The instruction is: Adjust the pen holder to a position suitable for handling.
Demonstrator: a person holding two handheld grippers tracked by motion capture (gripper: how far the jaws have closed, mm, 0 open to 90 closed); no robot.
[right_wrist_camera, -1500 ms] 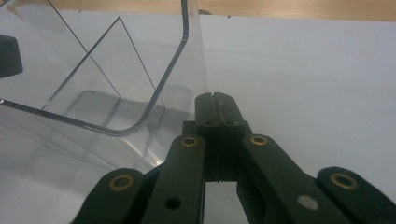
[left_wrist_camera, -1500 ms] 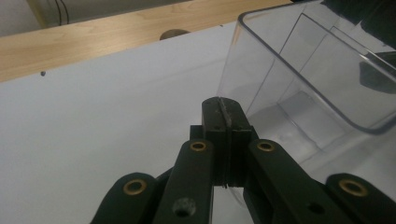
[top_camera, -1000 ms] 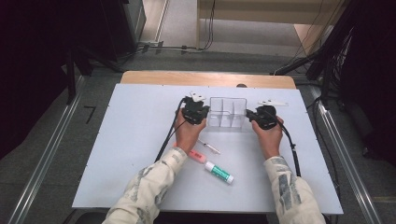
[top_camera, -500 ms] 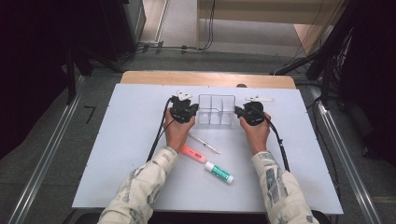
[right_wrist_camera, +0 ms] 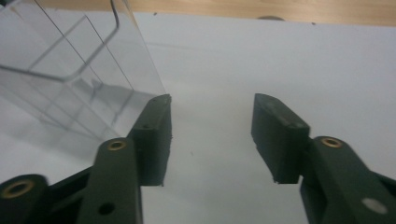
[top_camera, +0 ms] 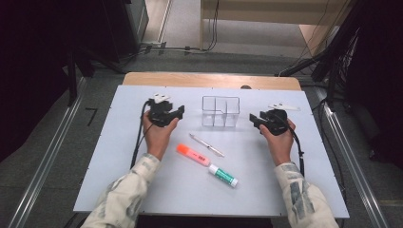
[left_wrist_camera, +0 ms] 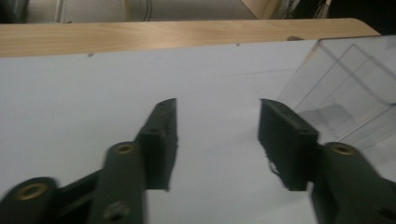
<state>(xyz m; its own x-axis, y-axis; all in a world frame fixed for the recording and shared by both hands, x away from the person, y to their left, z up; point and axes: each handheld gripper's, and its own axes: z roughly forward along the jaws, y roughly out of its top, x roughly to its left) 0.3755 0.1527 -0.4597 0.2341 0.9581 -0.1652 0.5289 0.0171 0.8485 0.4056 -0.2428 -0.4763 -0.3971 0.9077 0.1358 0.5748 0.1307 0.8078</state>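
My left gripper (top_camera: 178, 112) and right gripper (top_camera: 253, 119) flank the clear organizer (top_camera: 220, 111) at 9 and 3 o'clock; their jaws have just been opening, nothing between them, ready to grasp items.

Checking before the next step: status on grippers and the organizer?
Left gripper and right gripper: jaws just opened, empty. Clear organizer upright between them, untouched. Nothing in the way.

White board (top_camera: 119, 161) on wood table (top_camera: 209, 79), orange marker (top_camera: 193, 155), green-white tube (top_camera: 223, 175), thin pen (top_camera: 206, 145).
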